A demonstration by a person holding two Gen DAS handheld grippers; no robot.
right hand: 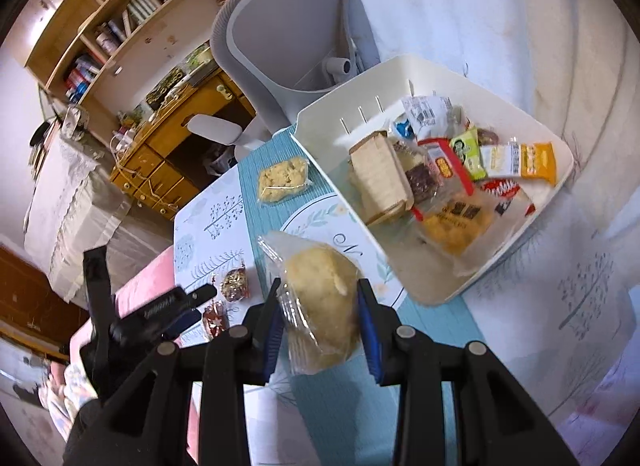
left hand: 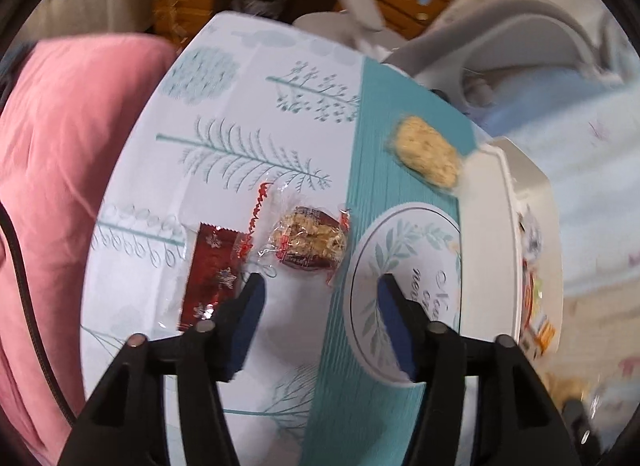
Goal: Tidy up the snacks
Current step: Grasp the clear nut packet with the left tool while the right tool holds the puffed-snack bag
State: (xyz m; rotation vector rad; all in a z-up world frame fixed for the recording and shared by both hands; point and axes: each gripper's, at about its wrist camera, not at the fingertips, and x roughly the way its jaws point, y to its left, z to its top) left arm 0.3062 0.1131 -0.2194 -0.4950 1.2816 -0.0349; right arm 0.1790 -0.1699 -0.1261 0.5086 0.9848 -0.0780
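In our right gripper (right hand: 320, 326) we pinch a bun (right hand: 324, 306) in clear wrap, the blue pads pressed against its two sides, held above the teal runner (right hand: 436, 322) and the near edge of the round mat (right hand: 308, 221). Our left gripper (left hand: 320, 314) has its jaws spread with nothing between them, low over the tablecloth (left hand: 240, 77); the right-wrist view shows it at the near left (right hand: 188, 306).

Just beyond the left fingers lie a red wrapper (left hand: 208, 274) and, to its right, a nut snack (left hand: 308, 240) in clear wrap, the two almost touching. Right of them sits the round mat (left hand: 400, 250) on the runner (left hand: 380, 125).

Farther on, an oat cake (right hand: 282, 179) lies on the runner, just beside the bin (right hand: 516, 242). The white bin stands to the right, overlapping the mat, and holds a heap of packets: a tan cracker pack (right hand: 380, 173), a yellow bar (right hand: 536, 159), a green packet (right hand: 468, 151).

At the far side stand a grey chair (right hand: 280, 37) and a desk (right hand: 168, 153).
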